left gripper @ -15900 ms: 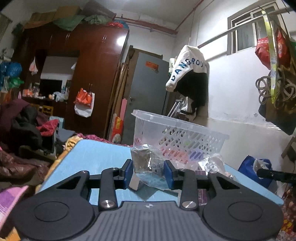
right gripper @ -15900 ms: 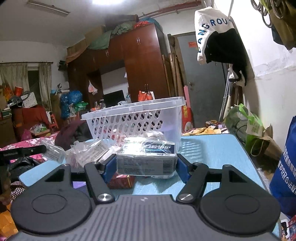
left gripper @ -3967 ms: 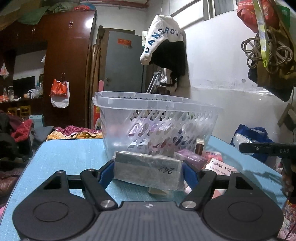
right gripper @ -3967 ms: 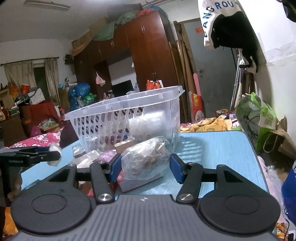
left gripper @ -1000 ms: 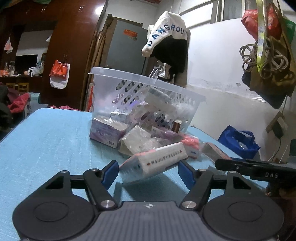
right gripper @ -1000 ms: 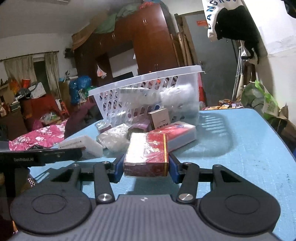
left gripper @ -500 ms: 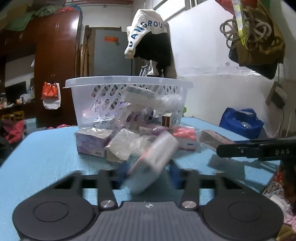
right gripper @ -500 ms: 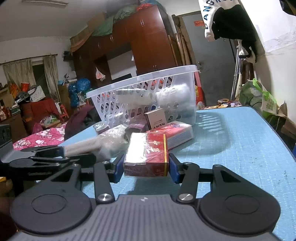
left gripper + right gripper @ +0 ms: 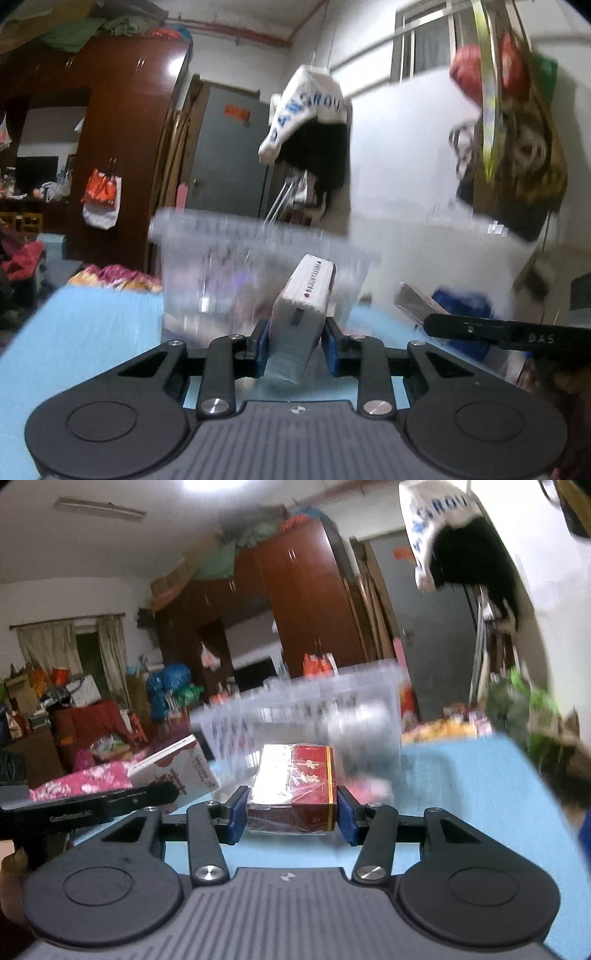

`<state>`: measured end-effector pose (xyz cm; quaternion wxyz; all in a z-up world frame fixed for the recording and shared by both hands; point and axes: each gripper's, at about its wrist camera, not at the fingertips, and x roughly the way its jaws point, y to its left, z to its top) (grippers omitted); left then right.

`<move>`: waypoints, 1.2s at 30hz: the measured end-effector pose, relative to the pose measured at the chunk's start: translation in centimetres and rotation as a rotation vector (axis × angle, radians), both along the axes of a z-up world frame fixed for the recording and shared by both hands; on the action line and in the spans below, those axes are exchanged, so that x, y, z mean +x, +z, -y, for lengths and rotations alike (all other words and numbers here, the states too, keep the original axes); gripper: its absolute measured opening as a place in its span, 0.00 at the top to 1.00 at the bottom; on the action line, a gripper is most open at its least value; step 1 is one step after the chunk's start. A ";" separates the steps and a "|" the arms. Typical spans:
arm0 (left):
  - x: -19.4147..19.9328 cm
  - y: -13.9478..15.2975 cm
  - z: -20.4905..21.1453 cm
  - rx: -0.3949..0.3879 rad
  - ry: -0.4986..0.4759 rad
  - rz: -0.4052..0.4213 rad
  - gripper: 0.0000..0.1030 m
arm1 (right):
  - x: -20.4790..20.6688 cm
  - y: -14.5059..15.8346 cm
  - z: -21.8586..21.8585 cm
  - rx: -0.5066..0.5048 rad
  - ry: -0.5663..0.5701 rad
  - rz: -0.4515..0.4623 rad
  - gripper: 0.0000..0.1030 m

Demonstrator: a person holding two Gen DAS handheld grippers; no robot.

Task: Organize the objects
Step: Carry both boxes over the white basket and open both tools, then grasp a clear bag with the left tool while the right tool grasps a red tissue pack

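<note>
Fingers on the left gripper are clenched on the white box, blue pads pressed flat to its two sides, and the box stands tilted up between them, far end leaning toward the basket. A second ago those fingers stood wide around that same box as it lay on the desk; now they have snapped in and the box hangs clear of the blue surface. Over on the right gripper, fingers are likewise grasping the red pack, wrapped in shiny film, squarely in the middle of the pads. That grip looks just as it did a second ago, but the pack now sits higher against the basket wall, so it too seems lifted.

Both loads are up, then, which reads as the carry to the basket beginning. The clear plastic basket stands straight ahead of each gripper, on the desk, its rim blurred and above the level of both boxes, so each load probably needs more height before it clears the rim. In the right wrist view the left gripper's white box shows off to the left, well apart from the red pack.
</note>
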<state>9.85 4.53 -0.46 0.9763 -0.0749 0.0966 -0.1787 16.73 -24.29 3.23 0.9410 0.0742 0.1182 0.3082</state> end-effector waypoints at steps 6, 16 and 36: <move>7.3 8.5 0.3 0.009 0.054 0.009 0.67 | 6.5 9.1 -3.4 -0.090 -0.009 0.103 0.49; 11.6 6.4 0.6 0.050 0.055 -0.158 0.24 | 10.3 7.6 -3.8 -0.196 -0.067 0.047 0.01; 6.7 -2.0 4.3 0.255 -0.096 -0.227 0.17 | 11.6 -3.0 -5.2 -0.468 0.081 -0.242 0.23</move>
